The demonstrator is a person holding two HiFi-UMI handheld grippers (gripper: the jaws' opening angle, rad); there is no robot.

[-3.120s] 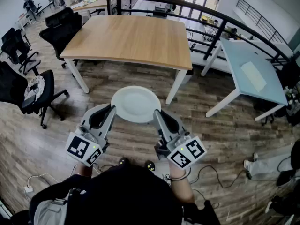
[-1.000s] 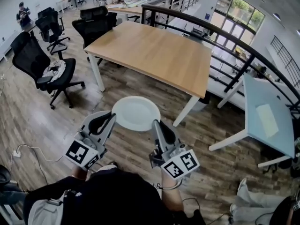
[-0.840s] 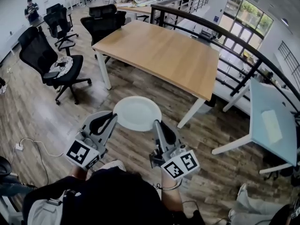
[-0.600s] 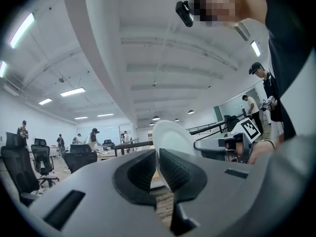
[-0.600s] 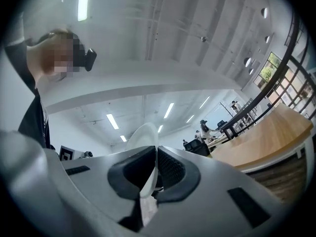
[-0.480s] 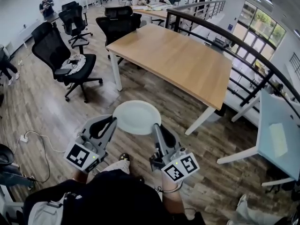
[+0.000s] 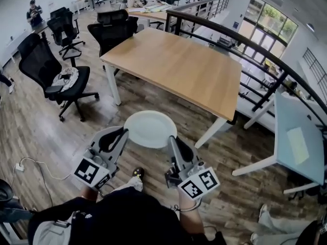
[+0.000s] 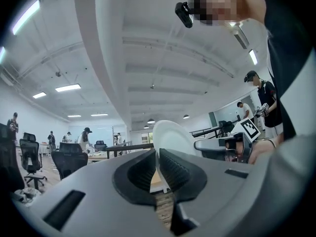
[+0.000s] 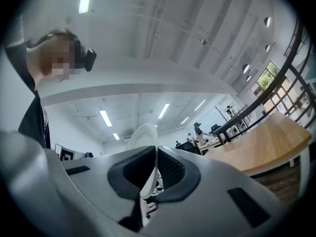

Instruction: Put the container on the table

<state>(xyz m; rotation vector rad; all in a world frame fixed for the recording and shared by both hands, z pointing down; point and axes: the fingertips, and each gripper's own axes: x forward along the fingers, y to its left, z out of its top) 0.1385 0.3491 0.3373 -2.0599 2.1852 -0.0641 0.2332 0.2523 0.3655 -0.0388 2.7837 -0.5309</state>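
I hold the white container point(image 7: 149, 129) level above the floor point(image 7: 56, 131), left gripper point(image 7: 121, 132) clamped on its rim at 9 o'clock and right gripper point(image 7: 171, 140) at 3 o'clock, presumably for balance, with the wooden surface point(image 7: 173, 68) ahead at 12 o'clock.

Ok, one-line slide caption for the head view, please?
Left gripper and right gripper clamp opposite edges of a white plate, held short of the wooden table.
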